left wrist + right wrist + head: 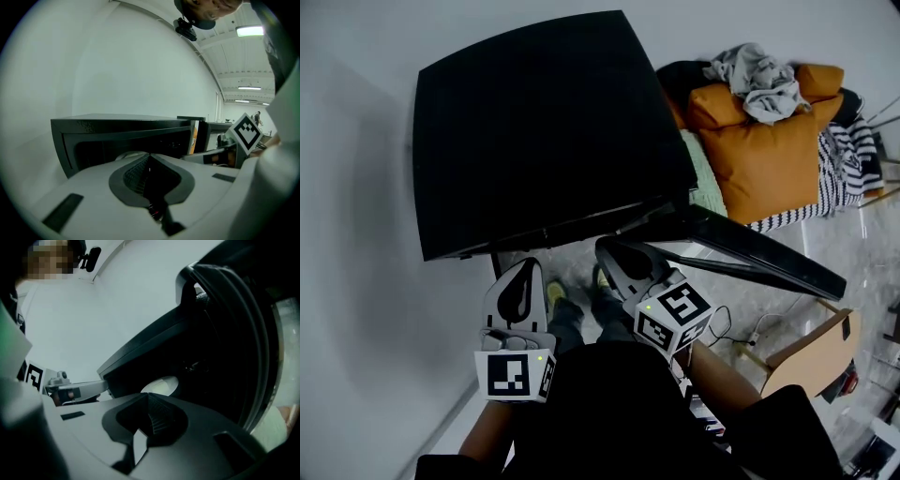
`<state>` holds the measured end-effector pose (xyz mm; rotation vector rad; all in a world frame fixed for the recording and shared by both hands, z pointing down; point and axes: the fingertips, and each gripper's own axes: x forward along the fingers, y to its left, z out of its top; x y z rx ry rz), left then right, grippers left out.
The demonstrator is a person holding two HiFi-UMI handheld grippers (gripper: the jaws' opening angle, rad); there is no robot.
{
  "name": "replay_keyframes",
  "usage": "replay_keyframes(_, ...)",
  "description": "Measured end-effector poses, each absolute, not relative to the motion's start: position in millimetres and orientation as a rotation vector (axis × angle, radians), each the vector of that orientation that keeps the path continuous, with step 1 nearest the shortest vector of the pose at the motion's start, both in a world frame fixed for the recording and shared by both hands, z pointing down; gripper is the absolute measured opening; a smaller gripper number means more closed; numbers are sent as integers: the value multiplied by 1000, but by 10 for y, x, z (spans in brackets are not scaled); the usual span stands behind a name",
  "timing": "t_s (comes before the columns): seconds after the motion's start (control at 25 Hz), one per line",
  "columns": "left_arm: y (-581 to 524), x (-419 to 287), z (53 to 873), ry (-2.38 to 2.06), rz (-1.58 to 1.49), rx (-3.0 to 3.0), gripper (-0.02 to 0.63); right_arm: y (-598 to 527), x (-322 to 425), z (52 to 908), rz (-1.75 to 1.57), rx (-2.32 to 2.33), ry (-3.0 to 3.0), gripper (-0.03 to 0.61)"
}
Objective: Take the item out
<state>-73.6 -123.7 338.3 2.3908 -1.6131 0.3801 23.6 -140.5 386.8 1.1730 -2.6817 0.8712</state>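
Observation:
A black microwave (544, 122) stands against the white wall, with its door (750, 248) swung open to the right. Inside the dark cavity lies a round white dish (161, 385); its pale rim also peeks over the left jaw in the left gripper view (127, 156). My left gripper (528, 264) hangs just below the microwave's front edge, shut and empty. My right gripper (607, 247) is beside it, at the mouth of the open cavity, also shut with nothing between its jaws. Both point at the opening without touching the dish.
An orange cushion (769, 141) with grey clothes (759, 80) on it lies on a sofa right of the microwave. A cardboard box (811, 352) and a white cable (741, 336) sit on the floor at lower right. The person's shoes (555, 292) show below the grippers.

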Motion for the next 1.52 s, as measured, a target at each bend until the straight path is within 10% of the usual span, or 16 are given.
replay_keyframes(1.52, -1182, -1147, 3522, -1561, 416, 2401, 9, -1521, -81, 4233, 1260, 1155, -2589, 144)
